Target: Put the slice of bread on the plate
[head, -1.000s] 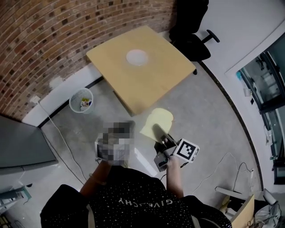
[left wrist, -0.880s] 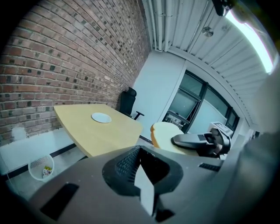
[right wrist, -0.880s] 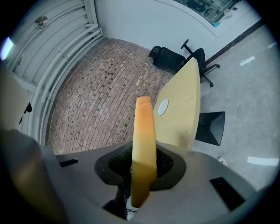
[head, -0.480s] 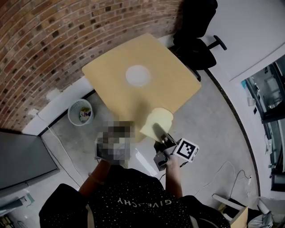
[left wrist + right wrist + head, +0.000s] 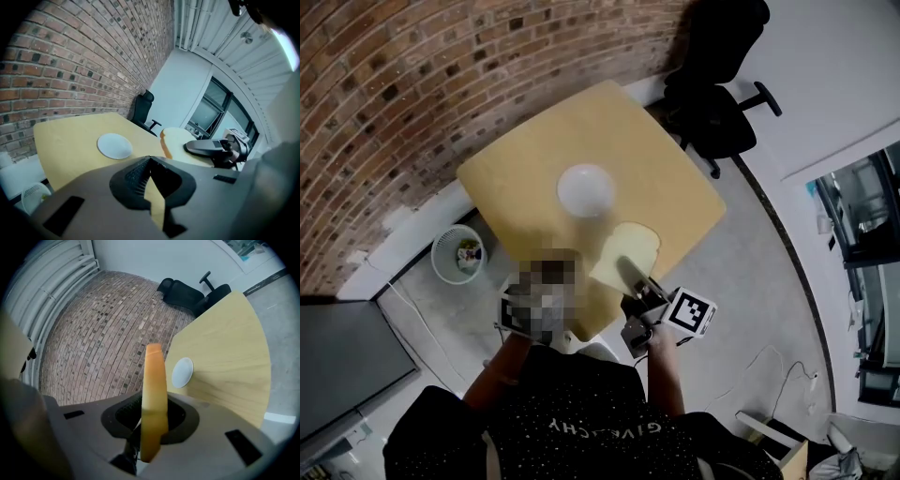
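Observation:
The slice of bread [image 5: 625, 255] is pale yellow with a tan crust. My right gripper [image 5: 630, 274] is shut on its near end and holds it in the air over the near edge of the wooden table [image 5: 661, 155]. In the right gripper view the bread [image 5: 154, 380] stands edge-on between the jaws. The white plate [image 5: 586, 188] lies empty mid-table, beyond the bread and to its left; it shows too in the right gripper view [image 5: 182, 371] and the left gripper view [image 5: 115, 145]. My left gripper [image 5: 540, 300] hovers at the table's near edge, shut [image 5: 150, 161] with nothing in it.
A black office chair [image 5: 717, 103] stands past the table's far right corner. A wire wastebasket [image 5: 457, 253] sits on the floor left of the table, by the brick wall [image 5: 412, 84]. A dark panel [image 5: 337, 361] is at the lower left.
The table and plate have come much closer. Both grippers, the right one with the bread, went from over the floor to the table's near edge.

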Available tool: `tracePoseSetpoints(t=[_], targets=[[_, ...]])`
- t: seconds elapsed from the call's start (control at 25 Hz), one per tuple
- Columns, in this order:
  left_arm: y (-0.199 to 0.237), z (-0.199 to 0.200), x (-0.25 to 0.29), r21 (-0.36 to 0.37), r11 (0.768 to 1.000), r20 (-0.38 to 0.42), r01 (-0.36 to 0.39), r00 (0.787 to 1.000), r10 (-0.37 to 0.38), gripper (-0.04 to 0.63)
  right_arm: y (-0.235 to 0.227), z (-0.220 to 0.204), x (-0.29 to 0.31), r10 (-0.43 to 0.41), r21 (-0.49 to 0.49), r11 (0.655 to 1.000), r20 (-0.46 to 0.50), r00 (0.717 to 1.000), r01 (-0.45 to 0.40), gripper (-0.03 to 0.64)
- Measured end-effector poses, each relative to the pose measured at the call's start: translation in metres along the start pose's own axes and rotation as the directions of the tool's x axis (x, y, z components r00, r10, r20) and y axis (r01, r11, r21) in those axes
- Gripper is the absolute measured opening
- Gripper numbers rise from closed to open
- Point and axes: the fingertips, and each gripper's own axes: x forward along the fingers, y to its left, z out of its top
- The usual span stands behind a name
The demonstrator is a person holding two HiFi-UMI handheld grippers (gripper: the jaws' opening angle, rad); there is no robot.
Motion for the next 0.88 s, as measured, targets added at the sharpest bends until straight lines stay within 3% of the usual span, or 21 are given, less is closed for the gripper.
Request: tracePoseSetpoints(t=[0.16, 0.32, 0.68, 0.88], targets=[[0.006, 0.007, 0.021, -0.003, 1.000, -0.004, 0.015, 1.000, -0.015, 0.011, -0.012, 0.016, 0.005, -0.043, -0.011, 0.999, -0.009, 0.999, 0.043, 0.095], [0.012, 0.006, 0.028, -0.053, 0.999, 0.005, 0.001, 1.000, -0.001, 0.011, -0.025, 0.031, 0.008, -0.081, -0.025, 0.996, -0.040, 0.996, 0.080, 0.095], [0.036, 0.007, 0.026, -0.164, 0.981, 0.048, -0.099, 0.993, 0.108, 0.011, -0.045, 0.047, 0.048, -0.078, -0.064, 0.996, -0.190, 0.979, 0.067, 0.095], [0.056, 0.007, 0.035, -0.214, 0.966, 0.062, -0.146, 0.985, 0.163, 0.011, -0.072, 0.059, 0.085, -0.141, -0.112, 0.987, -0.272, 0.952, 0.115, 0.095]])
